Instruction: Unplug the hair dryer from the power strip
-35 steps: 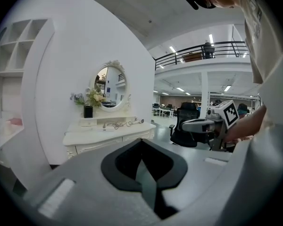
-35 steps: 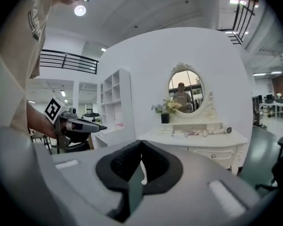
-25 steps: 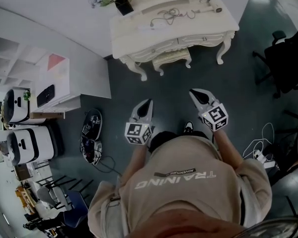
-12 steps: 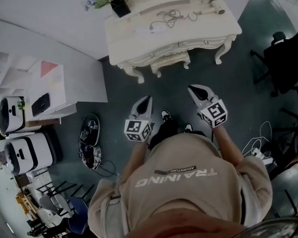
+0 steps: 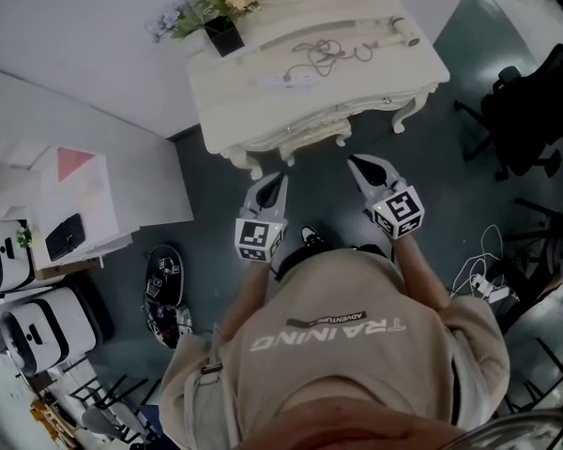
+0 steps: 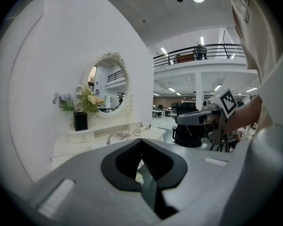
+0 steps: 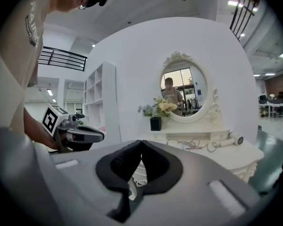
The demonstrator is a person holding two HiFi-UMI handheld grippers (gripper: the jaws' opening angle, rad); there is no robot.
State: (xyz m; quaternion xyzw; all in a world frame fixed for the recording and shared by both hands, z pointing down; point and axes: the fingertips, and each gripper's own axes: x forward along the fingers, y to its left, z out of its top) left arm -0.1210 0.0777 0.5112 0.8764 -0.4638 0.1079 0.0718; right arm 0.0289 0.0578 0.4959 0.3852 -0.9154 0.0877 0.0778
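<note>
A white dressing table (image 5: 263, 120) stands ahead of me against the wall. The white hair dryer (image 5: 401, 33) lies at its right end, and its cord (image 5: 324, 54) coils across the top toward a pale power strip (image 5: 283, 81). My left gripper (image 5: 278, 182) and right gripper (image 5: 355, 165) are both held in the air short of the table's front edge, jaws shut and empty. In the left gripper view the hair dryer (image 6: 144, 125) and cord (image 6: 120, 135) lie beyond the shut jaws. The right gripper view shows the hair dryer (image 7: 232, 141) at the right and its cord (image 7: 193, 145).
A black vase of flowers (image 5: 223, 28) and an oval mirror (image 7: 183, 86) stand at the table's back. A stool (image 5: 314, 131) sits under it. A black office chair (image 5: 530, 111) and floor cables (image 5: 488, 279) are on the right; a white shelf (image 5: 75, 190) and floor devices (image 5: 164, 284) on the left.
The person has walked toward the dressing table, which now lies closer to both grippers. The grippers have stayed shut and side by side.
</note>
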